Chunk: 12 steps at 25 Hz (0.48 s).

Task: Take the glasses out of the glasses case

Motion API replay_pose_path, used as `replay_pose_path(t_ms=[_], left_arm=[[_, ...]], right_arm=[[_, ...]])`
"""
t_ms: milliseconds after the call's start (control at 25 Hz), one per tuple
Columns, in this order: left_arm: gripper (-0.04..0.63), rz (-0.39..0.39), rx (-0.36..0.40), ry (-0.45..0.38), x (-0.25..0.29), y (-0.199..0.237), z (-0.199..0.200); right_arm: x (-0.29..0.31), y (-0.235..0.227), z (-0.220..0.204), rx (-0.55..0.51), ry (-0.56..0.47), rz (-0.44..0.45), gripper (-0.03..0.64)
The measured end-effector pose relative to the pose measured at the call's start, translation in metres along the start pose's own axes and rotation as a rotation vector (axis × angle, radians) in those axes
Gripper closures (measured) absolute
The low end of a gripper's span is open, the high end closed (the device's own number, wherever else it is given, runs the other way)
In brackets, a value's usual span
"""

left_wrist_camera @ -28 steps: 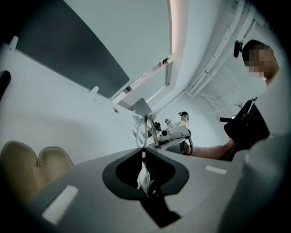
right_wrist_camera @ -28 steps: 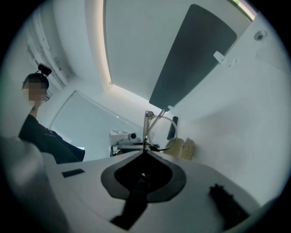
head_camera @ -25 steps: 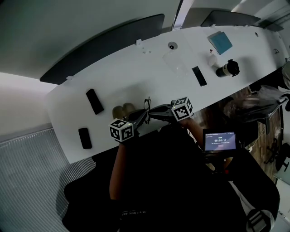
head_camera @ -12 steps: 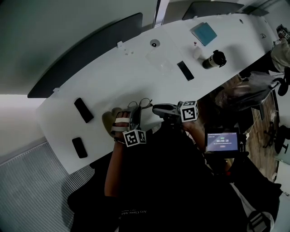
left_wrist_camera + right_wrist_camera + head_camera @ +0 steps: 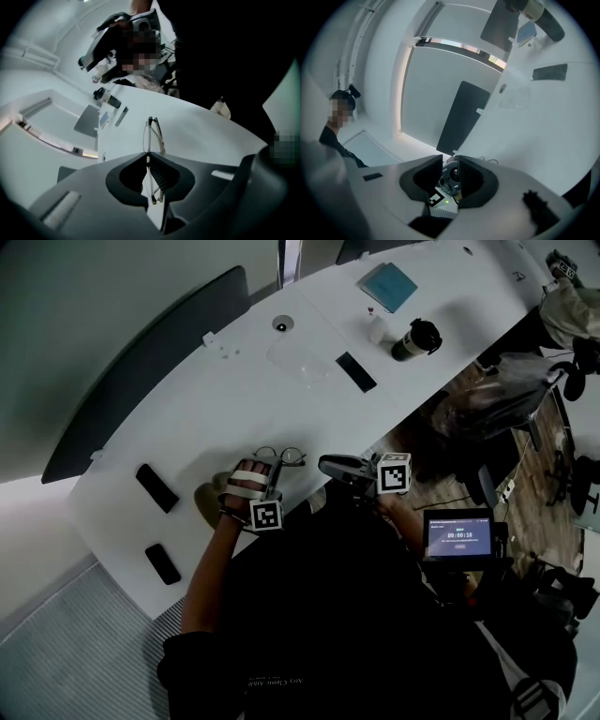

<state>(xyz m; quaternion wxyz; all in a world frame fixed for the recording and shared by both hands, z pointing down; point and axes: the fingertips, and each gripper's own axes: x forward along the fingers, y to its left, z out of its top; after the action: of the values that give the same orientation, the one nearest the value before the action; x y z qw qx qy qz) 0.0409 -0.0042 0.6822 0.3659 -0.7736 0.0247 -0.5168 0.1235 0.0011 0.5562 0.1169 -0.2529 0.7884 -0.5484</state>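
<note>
Gripping glasses point(image 5: 281, 457) outside case point(image 5: 206, 503): left tongs point(image 5: 149, 157)

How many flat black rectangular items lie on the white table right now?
3. Two black slabs lie near the table's left end; a third lies near the travel mug. Others may be hidden.

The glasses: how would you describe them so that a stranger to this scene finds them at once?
Find the long white table and look at the middle of its near edge. There the left gripper is shut on the glasses. They are a thin wire frame with clear lenses, unlike the tan case beside them.
</note>
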Motion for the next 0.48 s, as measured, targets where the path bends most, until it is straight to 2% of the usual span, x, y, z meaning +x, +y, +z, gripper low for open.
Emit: replay_pose_path(t_ms=[80, 160, 280, 320, 400, 480], left_arm=[[0.565, 0.01, 0.154, -0.02, 0.004, 0.002, 0.004], [0.565, -0.035, 0.198, -0.072, 0.011, -0.003, 0.012], [0.565, 0.037, 0.29, -0.112, 0.022, 0.015, 0.018], [0.565, 0.013, 0.296, -0.129, 0.026, 0.011, 0.018], [0.565, -0.119, 0.282, -0.172, 0.035, -0.012, 0.015], [0.565, -0.146, 0.325, -0.192, 0.043, -0.019, 0.011]], right_arm=[[-0.001, -0.002, -0.005, 0.021, -0.007, 0.014, 0.514], [-0.005, 0.0, -0.007, 0.038, -0.027, 0.025, 0.514], [-0.01, -0.002, -0.009, 0.051, -0.059, 0.019, 0.514], [-0.011, -0.005, -0.01, 0.053, -0.063, 0.01, 0.514], [-0.013, -0.011, -0.013, 0.062, -0.073, -0.003, 0.514], [-0.016, -0.016, -0.014, 0.079, -0.096, -0.012, 0.514]])
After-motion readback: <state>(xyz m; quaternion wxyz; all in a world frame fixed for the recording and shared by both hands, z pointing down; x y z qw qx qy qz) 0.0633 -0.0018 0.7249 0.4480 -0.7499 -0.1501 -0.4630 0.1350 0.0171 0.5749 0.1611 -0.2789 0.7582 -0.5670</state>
